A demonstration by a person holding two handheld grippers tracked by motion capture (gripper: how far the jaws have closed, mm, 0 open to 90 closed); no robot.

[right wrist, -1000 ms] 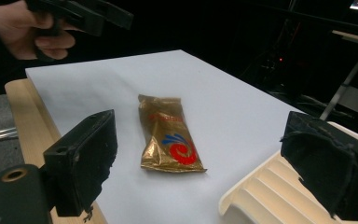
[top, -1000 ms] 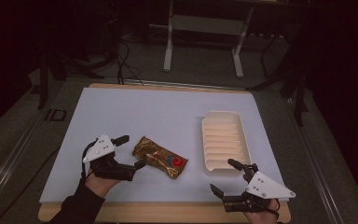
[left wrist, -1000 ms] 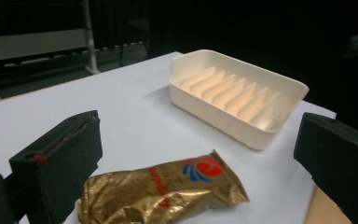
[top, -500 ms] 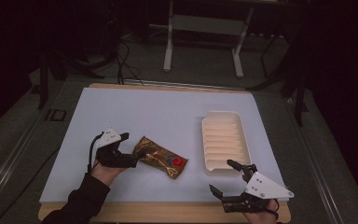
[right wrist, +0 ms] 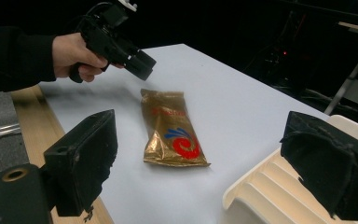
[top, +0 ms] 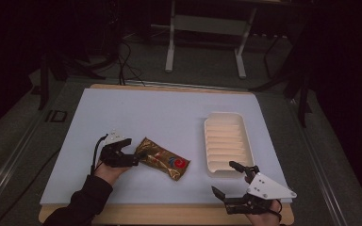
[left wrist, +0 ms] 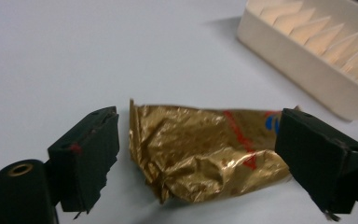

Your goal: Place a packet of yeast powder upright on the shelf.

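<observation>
A crumpled gold foil packet (top: 165, 162) with a red and blue logo lies flat on the white table top. My left gripper (top: 133, 158) is low at its left end. In the left gripper view the jaws stand either side of the packet's (left wrist: 200, 149) near end; they have just been closing a little, and gaps still show between pads and foil, so the left gripper (left wrist: 198, 154) is open. From the right gripper view the left gripper (right wrist: 140, 65) hovers at the packet's (right wrist: 172, 130) far end. My right gripper (top: 222, 177) is open and empty near the table's front edge.
A cream ribbed tray (top: 228, 141) stands right of the packet, empty, and its near corner (right wrist: 270, 186) lies just past my right jaws. The white table top (top: 169, 113) stretches bare behind. A wooden edge (top: 169, 215) runs along the front. A metal stand (top: 202, 28) is beyond the table.
My left gripper has moved right and down to the packet's left end, which now lies between its jaws. The right gripper and the packet have stayed put.
</observation>
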